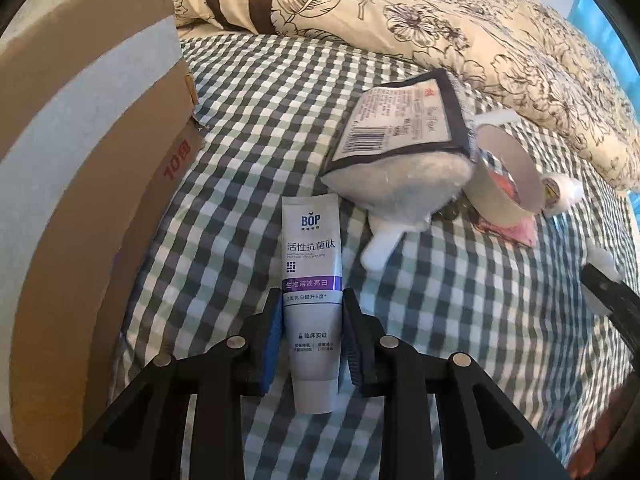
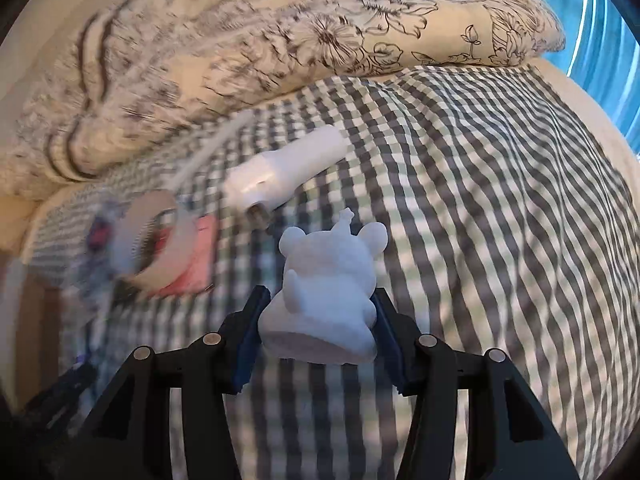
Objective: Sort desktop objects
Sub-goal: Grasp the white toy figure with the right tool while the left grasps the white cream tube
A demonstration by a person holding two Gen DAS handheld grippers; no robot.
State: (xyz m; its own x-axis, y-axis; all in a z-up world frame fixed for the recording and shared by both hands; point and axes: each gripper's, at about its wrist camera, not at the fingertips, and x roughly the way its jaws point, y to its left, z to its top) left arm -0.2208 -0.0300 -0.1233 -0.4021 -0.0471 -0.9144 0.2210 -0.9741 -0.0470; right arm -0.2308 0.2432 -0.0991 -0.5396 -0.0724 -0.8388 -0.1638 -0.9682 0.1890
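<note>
I see my left gripper (image 1: 311, 340) with its jaws closed on a toothpaste tube (image 1: 311, 280), held above the checked bed sheet (image 1: 248, 128), beside a cardboard box (image 1: 80, 184). My right gripper (image 2: 318, 336) has its jaws closed on a small white figurine (image 2: 326, 292), also above the sheet. A tape roll (image 2: 160, 240) and a white bottle (image 2: 280, 172) lie further behind, blurred.

Toothpaste tube (image 1: 312, 280) on bedsheet (image 1: 460, 320), cardboard box (image 1: 80, 200) left.
</note>
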